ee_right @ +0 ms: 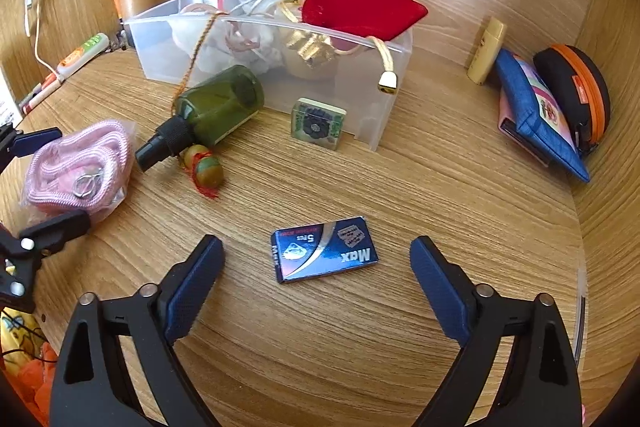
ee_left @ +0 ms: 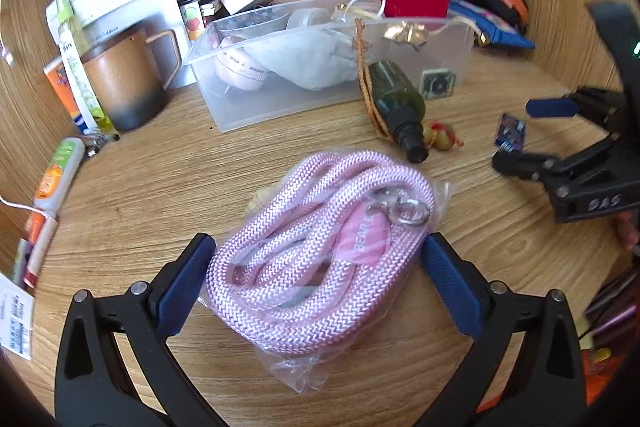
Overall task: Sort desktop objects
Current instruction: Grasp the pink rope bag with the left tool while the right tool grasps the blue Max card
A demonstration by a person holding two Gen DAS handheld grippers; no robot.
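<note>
Two grippers over the wooden tabletop (ee_right: 440, 187). Left gripper (ee_left: 320, 279) has its blue pads either side of the coiled pink rope in a clear plastic bag (ee_left: 320, 247); pads at the bag's edges, whether they press I cannot tell. Right gripper (ee_right: 316, 287) stands wide apart, the small blue cardboard box marked "Max" (ee_right: 325, 249) lying flat between its fingers, touching neither. Further back, the translucent plastic bin (ee_right: 384, 115) holds a red velvet pouch (ee_right: 360, 5), white cloth and a gold trinket. A dark green spray bottle (ee_right: 208, 115) lies tipped against its front wall. Blue fabric pouch (ee_right: 536, 115) leans at the right edge.
</note>
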